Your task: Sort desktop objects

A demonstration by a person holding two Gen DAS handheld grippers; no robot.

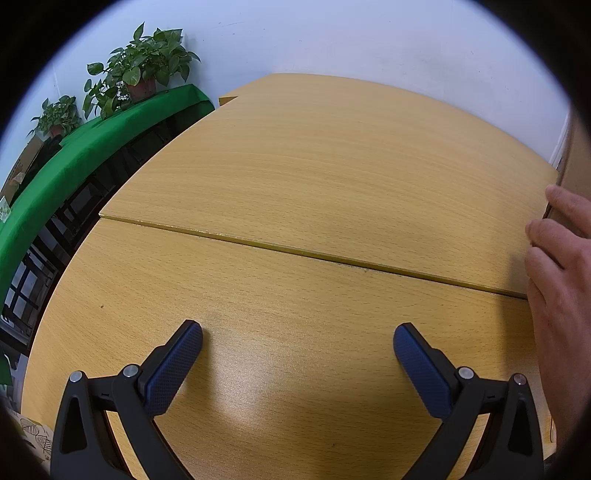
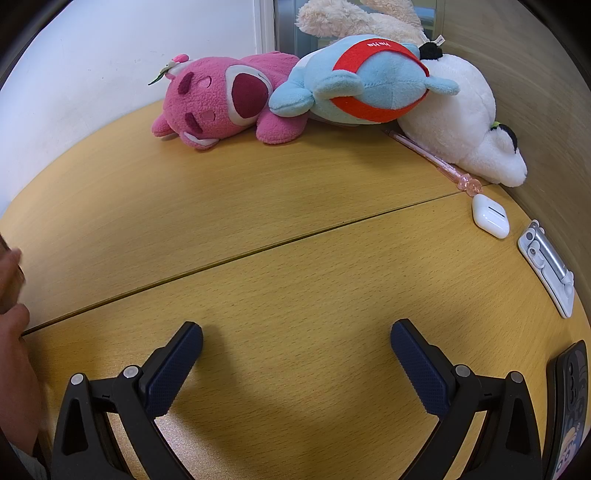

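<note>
My left gripper (image 1: pixel 297 341) stands open above bare wooden table (image 1: pixel 295 177), nothing between its blue pads. My right gripper (image 2: pixel 296 339) is open too, low over the table (image 2: pixel 258 206). Far ahead of it lie a pink plush bear (image 2: pixel 221 101), a blue plush with a red band (image 2: pixel 369 79) and a white plush (image 2: pixel 465 122) along the back wall. A pink pen (image 2: pixel 432 157), a white earbud case (image 2: pixel 491 220), a white folding stand (image 2: pixel 550 266) and a phone in a cartoon case (image 2: pixel 569 410) line the right edge.
A hand (image 1: pixel 557 280) holds something at the right edge of the left wrist view; a hand (image 2: pixel 14 332) shows at the left edge of the right wrist view. Potted plants (image 1: pixel 147 70) stand on a green-covered shelf (image 1: pixel 96 147) left of the table. A cream plush (image 2: pixel 354 16) lies behind.
</note>
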